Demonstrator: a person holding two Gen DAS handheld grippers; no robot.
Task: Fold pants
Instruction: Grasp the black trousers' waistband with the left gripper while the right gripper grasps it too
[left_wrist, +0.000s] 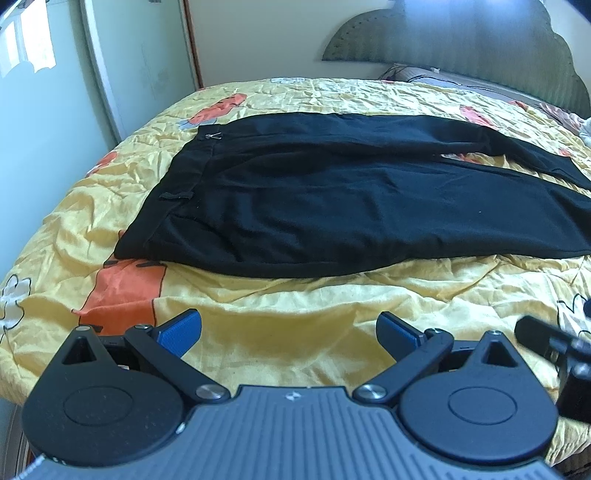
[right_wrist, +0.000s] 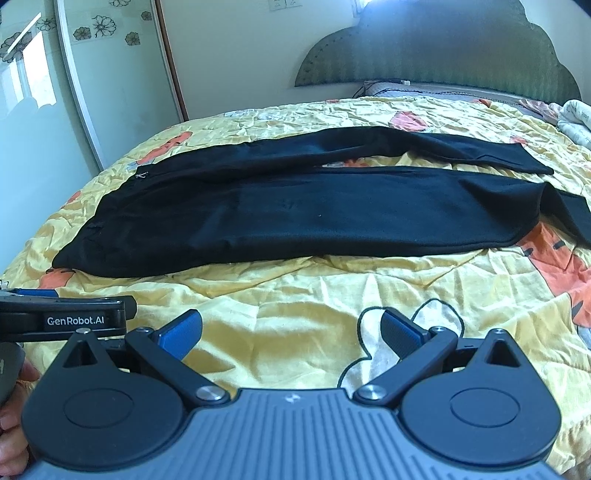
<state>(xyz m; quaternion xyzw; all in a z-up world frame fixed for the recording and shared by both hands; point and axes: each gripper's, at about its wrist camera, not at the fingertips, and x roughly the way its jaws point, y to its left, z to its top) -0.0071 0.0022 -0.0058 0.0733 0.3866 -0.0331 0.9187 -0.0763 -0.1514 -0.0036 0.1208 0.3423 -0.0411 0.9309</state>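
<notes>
Item one: pants (left_wrist: 332, 206), black, laid flat on the bed. We see the long axis running left to right across the bedspread, crosswise to both cameras. The waistband (left_wrist: 173, 184) points left; the leg ends point right. The two legs lie side by side, one nearer and one farther, and part a little toward the right, where a strip of yellow cloth shows between them. In the right wrist view the near leg's end (right_wrist: 546, 210) looks turned or bunched over itself; we cannot tell exactly how. A small pale mark sits at the far corner of the waistband (right_wrist: 142, 175).

Item two: bedspread (left_wrist: 295, 317), yellow, wrinkled, printed with orange and white figures. It lies under the pants and fills the near ground.

Item three: left gripper (left_wrist: 290, 330), fingers spread wide apart, blue pads facing in, holding nothing. It hovers over bare bedspread on the near side of the pants, apart from them.

Item four: right gripper (right_wrist: 291, 330), fingers likewise spread apart and empty, over the bedspread near the pants' near edge, not touching them. The left tool shows at this view's left edge, with part of a hand (right_wrist: 14, 435) below it.

Item five: headboard (right_wrist: 443, 51), dark, scalloped, at the far right. Wardrobe door (right_wrist: 92, 81), pale with flower prints, at the far left.
</notes>
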